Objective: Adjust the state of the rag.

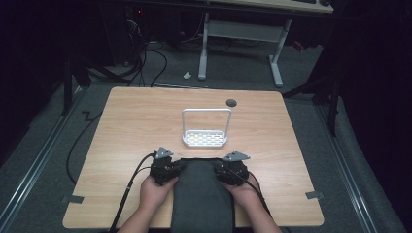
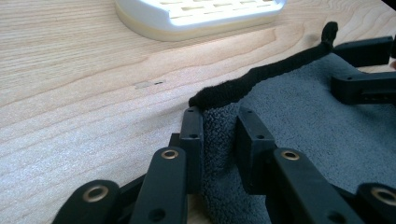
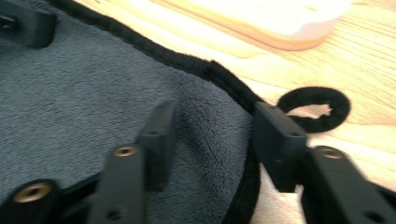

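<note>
A: Largest item?
B: Table (image 1: 136,121): rectangular, rounded corners, pale wood-grain laminate, matte. Small dark round grommet (image 1: 231,103) near far edge.

A: Next?
B: Towel (image 1: 201,194): dark grey, plush short-pile terry, bound in a thicker black rolled hem. Laid flat at the near edge of the table, centred between both hands, draped over that edge. Black hanging loop (image 3: 317,108) at one far corner, lying on bare wood.

A: Then?
B: Rack (image 1: 205,139): white plastic, oblong slotted base with rounded corners, tall thin rectangular hoop handle standing upright. Placed on the table just beyond the towel, apart from it.

A: Left gripper (image 2: 219,135)?
B: Black, hard, boxy jaws with brass-coloured pivots. Clamped on the towel's far left corner; a raised fold of pile pinched between the pads, hem bunched just beyond them. Lying low on the table.

A: Right gripper (image 3: 212,135)?
B: Same build. Positioned at the far right corner, jaws straddling the hemmed edge, set apart. Pile lying flat between them, no pinch visible; not gripping. Slightly blurred.
</note>
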The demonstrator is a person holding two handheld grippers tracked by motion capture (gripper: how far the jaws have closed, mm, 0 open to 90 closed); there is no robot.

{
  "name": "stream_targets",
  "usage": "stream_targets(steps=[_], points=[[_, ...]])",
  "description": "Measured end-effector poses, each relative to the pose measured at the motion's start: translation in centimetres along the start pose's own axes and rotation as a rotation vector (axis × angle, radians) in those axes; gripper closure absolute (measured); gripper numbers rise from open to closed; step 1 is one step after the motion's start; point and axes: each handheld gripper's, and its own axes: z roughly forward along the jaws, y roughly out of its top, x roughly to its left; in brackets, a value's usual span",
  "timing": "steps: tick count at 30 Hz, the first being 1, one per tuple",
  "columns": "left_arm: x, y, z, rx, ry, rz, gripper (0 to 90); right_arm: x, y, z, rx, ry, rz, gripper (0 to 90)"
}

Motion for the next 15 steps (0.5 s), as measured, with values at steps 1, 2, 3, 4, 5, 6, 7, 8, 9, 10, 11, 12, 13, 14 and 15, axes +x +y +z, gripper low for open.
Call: stream_targets(steps=[1, 2, 3, 4, 5, 6, 7, 8, 9, 10, 11, 12, 13, 14, 15], points=[[-0.01, -0.01, -0.01, 0.000, 0.000, 0.001, 74.3, 0.15, -0.03, -0.03, -0.003, 0.005, -0.003, 59.8], [-0.02, -0.02, -0.02, 0.001, -0.001, 0.001, 74.2, 0.28, -0.06, -0.05, -0.007, 0.009, -0.009, 64.2], [-0.01, -0.02, -0.02, 0.001, -0.001, 0.001, 74.2, 0.50, -0.11, -0.09, -0.009, 0.011, -0.004, 67.7], [-0.01, -0.03, -0.03, 0.001, -0.002, 0.001, 74.2, 0.56, -0.15, -0.09, -0.012, 0.013, -0.006, 69.9], [0.00, -0.03, -0.03, 0.001, -0.003, 0.001, 74.2, 0.69, -0.20, -0.12, -0.016, 0.017, 0.001, 72.7], [0.00, -0.03, -0.03, 0.002, -0.004, 0.002, 74.2, 0.69, -0.22, -0.12, -0.018, 0.019, 0.000, 74.4], [-0.01, -0.03, -0.03, 0.002, -0.004, 0.002, 74.2, 0.71, -0.24, -0.13, -0.019, 0.021, 0.001, 75.9], [0.01, -0.03, -0.03, 0.001, -0.007, 0.001, 74.3, 0.75, -0.26, -0.14, -0.020, 0.024, 0.001, 77.4], [0.02, -0.03, -0.03, 0.001, -0.008, 0.000, 74.3, 0.77, -0.26, -0.15, -0.021, 0.023, 0.002, 78.3], [0.03, -0.03, -0.03, 0.001, -0.008, -0.001, 74.3, 0.78, -0.28, -0.15, -0.022, 0.026, 0.002, 78.8], [0.03, -0.04, -0.04, 0.001, -0.008, 0.000, 74.5, 0.76, -0.28, -0.16, -0.022, 0.029, 0.002, 79.2], [0.01, -0.04, -0.04, 0.002, -0.007, 0.001, 74.7, 0.72, -0.29, -0.18, -0.021, 0.034, 0.009, 79.4], [-0.01, -0.05, -0.06, 0.002, -0.004, 0.002, 75.0, 0.68, -0.30, -0.17, -0.023, 0.037, 0.013, 79.6], [-0.02, -0.06, -0.08, 0.001, -0.005, 0.002, 75.5, 0.67, -0.30, -0.17, -0.024, 0.037, 0.012, 79.7], [-0.02, -0.07, -0.09, -0.004, -0.006, 0.000, 76.0, 0.69, -0.30, -0.18, -0.024, 0.038, 0.009, 79.7]])
